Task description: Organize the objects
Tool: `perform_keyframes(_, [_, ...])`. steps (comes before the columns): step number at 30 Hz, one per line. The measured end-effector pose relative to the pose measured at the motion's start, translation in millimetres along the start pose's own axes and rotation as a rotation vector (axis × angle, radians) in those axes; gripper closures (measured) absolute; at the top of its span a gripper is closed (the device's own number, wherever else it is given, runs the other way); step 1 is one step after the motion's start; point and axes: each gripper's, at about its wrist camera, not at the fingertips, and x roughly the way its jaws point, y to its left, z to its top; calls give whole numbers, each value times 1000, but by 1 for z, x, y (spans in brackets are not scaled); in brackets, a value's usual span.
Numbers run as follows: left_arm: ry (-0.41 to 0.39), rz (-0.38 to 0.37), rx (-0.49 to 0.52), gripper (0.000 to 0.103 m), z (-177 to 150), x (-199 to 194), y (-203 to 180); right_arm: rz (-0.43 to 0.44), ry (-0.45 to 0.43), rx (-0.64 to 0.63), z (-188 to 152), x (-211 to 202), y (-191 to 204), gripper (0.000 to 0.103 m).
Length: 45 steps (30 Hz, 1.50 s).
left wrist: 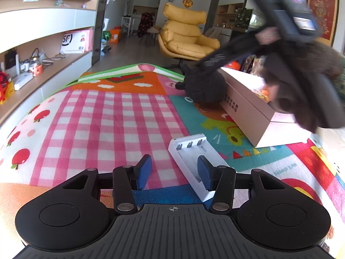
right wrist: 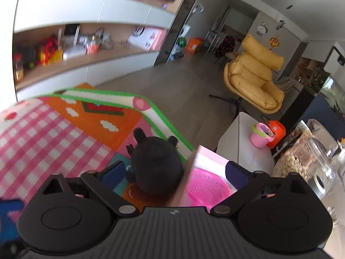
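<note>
Play mat (left wrist: 97, 112) | white charger (left wrist: 194, 161) (apparently empty) lengthwise, contacts far

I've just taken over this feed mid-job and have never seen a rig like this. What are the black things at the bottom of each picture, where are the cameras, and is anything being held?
There is no robot arm: a person carries a hand-held two-finger gripper in each hand, and a fisheye camera on each looks forward along its fingers. One picture is from the left gripper, the other from the right gripper.

On the colourful play mat lie a white battery charger, a black plush toy and an open cardboard box.

The left gripper stands open above the charger, one finger over it, not gripping. The right gripper is open wide and holds nothing, above the plush and the box edge.
</note>
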Motion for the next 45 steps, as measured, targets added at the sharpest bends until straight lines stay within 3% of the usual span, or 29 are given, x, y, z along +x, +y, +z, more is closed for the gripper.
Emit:
perform_keyframes(5, [-7, -19, -39, 54, -1, -2, 7, -33, 164, -28, 18, 56, 25, 9])
perform_keyframes(7, [-9, -20, -56, 59, -1, -2, 10, -27, 208, -30, 16, 65, 30, 17])
perform_keyframes(9, [-10, -29, -68, 59, -1, -3, 12, -67, 170, -43, 13, 61, 34, 33])
perform_keyframes(10, [-10, -30, -71, 59, -1, -3, 12, -59, 152, -47, 12, 55, 34, 34])
perform_keyframes(13, [-10, -28, -68, 59, -2, -4, 11, -4, 117, 28, 9, 27, 21, 36])
perform_keyframes(18, [-10, -27, -66, 59, -2, -4, 10, 145, 11, 107, -11, -60, -6, 36])
perform_keyframes(23, [-9, -12, -47, 59, -2, -4, 7, 225, -71, 132, -71, -141, -23, 36])
perform_keyframes(27, [-7, -6, -30, 59, -1, -5, 4, 295, -25, 223, -129, -165, -35, 36])
perform_keyframes(29, [-4, -25, 2, 59, -3, -7, -1, 271, -3, 247, -156, -166, -35, 36])
perform_keyframes(33, [20, -90, 125, 60, -11, -14, -25, 150, 12, 232, -195, -160, -24, 34])
perform_keyframes(39, [39, -165, 177, 60, -27, -26, -46, 161, -68, 323, -223, -160, -28, 16])
perform_keyframes(45, [46, -121, -21, 59, -24, -38, -43, 168, -117, 396, -247, -159, -30, 6])
